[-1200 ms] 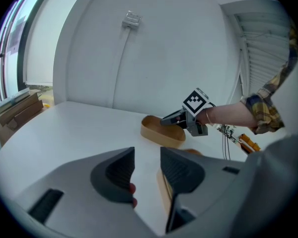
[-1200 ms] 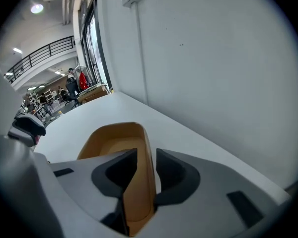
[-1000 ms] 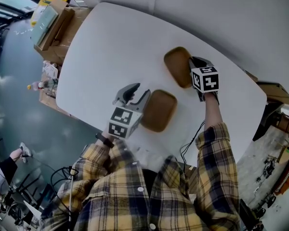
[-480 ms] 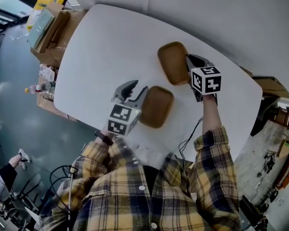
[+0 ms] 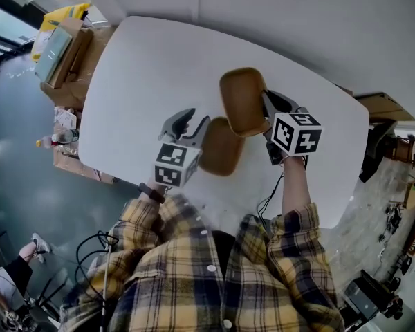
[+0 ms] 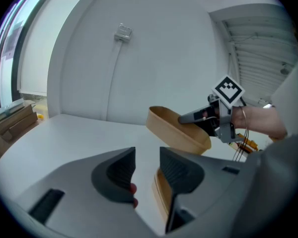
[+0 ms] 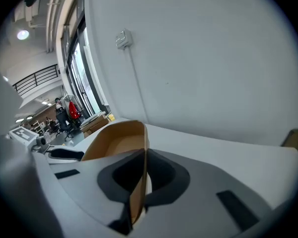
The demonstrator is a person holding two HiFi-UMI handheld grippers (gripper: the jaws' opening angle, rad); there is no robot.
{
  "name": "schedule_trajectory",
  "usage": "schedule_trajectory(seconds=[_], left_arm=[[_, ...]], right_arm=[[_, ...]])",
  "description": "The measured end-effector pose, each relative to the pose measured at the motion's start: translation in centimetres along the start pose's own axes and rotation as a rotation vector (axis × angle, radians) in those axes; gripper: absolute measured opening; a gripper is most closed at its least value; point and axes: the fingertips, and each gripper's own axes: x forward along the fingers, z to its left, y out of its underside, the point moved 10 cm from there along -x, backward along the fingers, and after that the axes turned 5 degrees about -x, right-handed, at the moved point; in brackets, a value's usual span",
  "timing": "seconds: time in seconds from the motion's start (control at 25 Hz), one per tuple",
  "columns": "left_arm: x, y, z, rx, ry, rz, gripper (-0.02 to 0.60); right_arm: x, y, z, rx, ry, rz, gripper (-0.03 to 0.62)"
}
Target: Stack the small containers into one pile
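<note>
Lift-off is the change: right gripper (image 5: 266,104), clamped on one brown container's (image 5: 242,101) rim, has raised it off the white table (image 5: 145,68) to frame centre, just upper right of the second container (image 5: 220,146). Left gripper (image 5: 187,124) sits beside that one, jaws apart and empty. Nesting looks next.

Tan-brown: far-edge container (image 5: 243,101), near-edge container (image 5: 220,147). White: table (image 5: 152,68), wall (image 6: 164,43). Grey: left gripper (image 5: 187,124), right gripper (image 5: 266,101); their cubes black-white squares. Yellow-navy plaid: shirt (image 5: 194,282).

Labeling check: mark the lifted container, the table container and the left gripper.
lifted container (image 5: 242,101), head view, its inside floor.
table container (image 5: 218,151), head view, its inside floor.
left gripper (image 5: 194,121), head view, between its jaws.
</note>
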Motion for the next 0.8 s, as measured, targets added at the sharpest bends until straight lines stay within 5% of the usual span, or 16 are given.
schedule_trajectory(seconds=[0.2,0.48,0.8], left_arm=[[-0.3,-0.8,0.2,0.036,0.013,-0.041,0.16],[-0.5,-1.1,-0.3,0.052,0.044,-0.043,0.16],[-0.9,-0.5,-0.6,0.07,0.075,-0.034,0.16]], right_arm=[[-2.2,3.6,3.0,0.114,0.038,0.023,0.021],[-4.9,9.0,6.1,0.429,0.086,-0.023,0.02],[-5.7,12.4,9.7,0.56,0.16,-0.063,0.021]])
